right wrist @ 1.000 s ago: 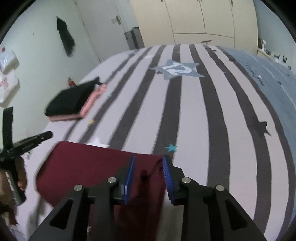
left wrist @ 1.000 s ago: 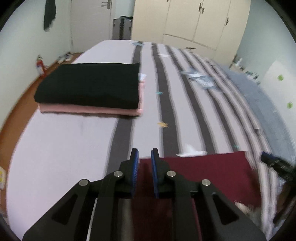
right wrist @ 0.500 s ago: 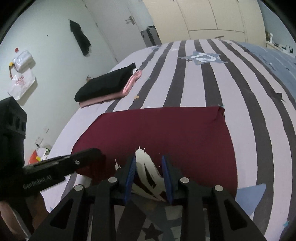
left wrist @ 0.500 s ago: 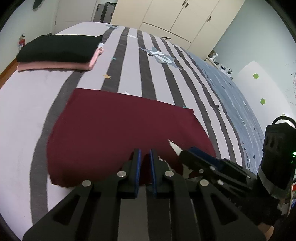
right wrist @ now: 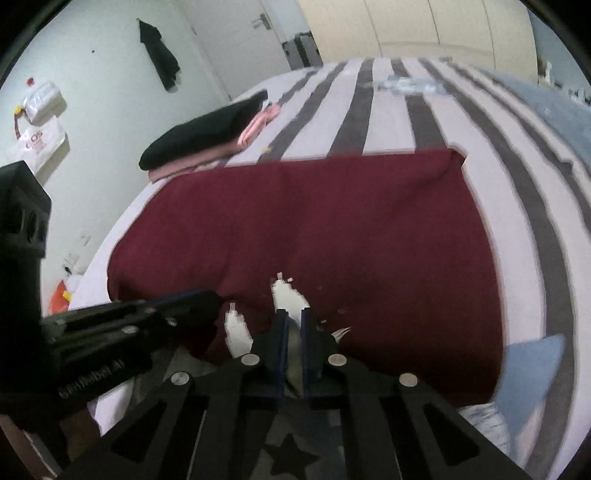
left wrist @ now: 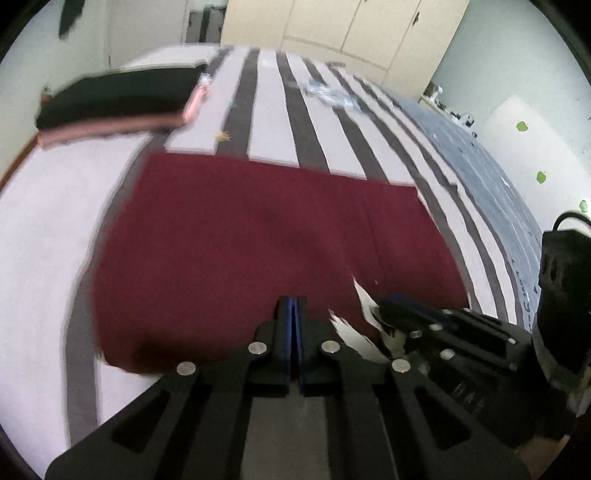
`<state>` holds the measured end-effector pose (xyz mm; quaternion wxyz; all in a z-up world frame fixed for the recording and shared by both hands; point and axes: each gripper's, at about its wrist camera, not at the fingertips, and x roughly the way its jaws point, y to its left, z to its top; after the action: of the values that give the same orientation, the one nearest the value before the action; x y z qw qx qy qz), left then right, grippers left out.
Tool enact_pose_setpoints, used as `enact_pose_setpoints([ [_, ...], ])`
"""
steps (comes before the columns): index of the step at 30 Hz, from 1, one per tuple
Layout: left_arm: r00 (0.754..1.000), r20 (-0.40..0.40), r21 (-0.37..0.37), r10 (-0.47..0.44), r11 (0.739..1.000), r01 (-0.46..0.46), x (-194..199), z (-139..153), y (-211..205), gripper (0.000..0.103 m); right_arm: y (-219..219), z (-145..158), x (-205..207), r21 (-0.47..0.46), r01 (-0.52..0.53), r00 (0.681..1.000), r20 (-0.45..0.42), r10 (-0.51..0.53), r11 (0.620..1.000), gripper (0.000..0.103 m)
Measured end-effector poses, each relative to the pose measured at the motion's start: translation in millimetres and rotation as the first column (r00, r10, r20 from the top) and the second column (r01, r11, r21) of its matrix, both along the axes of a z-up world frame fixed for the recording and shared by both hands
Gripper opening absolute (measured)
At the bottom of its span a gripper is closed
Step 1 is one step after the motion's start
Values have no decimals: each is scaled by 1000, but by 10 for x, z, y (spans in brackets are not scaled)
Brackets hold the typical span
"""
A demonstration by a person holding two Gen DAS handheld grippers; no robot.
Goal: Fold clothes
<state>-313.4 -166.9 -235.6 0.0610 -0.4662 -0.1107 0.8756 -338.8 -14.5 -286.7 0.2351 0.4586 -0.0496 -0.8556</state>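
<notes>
A maroon garment (left wrist: 258,229) lies flat on the striped bed (left wrist: 273,110), with a white print (right wrist: 288,295) at its near edge. My left gripper (left wrist: 291,304) sits on that near edge, its jaws closing until the blue pads meet on the cloth. Just to its right, my right gripper (left wrist: 391,306) is also at the hem. In the right wrist view the right gripper (right wrist: 291,317) has its jaws closing on the white-printed edge, with cloth pinched between the pads. The left gripper (right wrist: 210,299) shows at its left.
A folded stack, black on pink (left wrist: 118,96), rests at the bed's far left corner (right wrist: 207,129). A blue cover (left wrist: 480,173) runs along the bed's right side. A pale blue cloth (right wrist: 528,369) lies at the near right. Wardrobes (left wrist: 351,29) stand behind.
Both grippers drew back from the garment's far side to its near edge. Their jaws then closed there, the right one from clearly apart to pinching the printed cloth.
</notes>
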Motion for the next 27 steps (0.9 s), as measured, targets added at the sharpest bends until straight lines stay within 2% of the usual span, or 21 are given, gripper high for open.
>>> enact_pose_setpoints([
  [3, 999, 6, -11, 32, 999, -32, 42, -46, -183, 2, 195, 15, -7, 0, 34, 999, 4, -34, 999, 5],
  [8, 999, 19, -36, 27, 999, -26, 31, -251, -164, 2, 310, -164, 2, 5, 39, 999, 31, -39, 999, 1],
  [11, 999, 29, -12, 38, 999, -38, -10, -144, -217, 2, 298, -147, -27, 16, 32, 999, 31, -33, 999, 0],
  [14, 998, -12, -49, 64, 997, -65, 64, 23, -313, 2, 354, -33, -17, 28, 44, 999, 9, -45, 999, 0],
  [18, 993, 18, -66, 114, 991, -112, 55, -117, -593, 2, 524, 0, 6, 41, 74, 997, 8, -74, 996, 0],
  [21, 993, 58, -70, 100, 993, -95, 44, -361, -651, 2, 612, -93, 5, 34, 82, 996, 28, -83, 996, 0],
  [24, 994, 51, -83, 93, 993, -88, -10, -294, -657, 2, 579, -139, -10, 50, 70, 997, 30, -72, 996, 0],
  [27, 992, 34, -75, 120, 990, -117, -24, -220, -748, 2, 623, -28, -39, 72, 79, 997, 3, -79, 994, 0],
])
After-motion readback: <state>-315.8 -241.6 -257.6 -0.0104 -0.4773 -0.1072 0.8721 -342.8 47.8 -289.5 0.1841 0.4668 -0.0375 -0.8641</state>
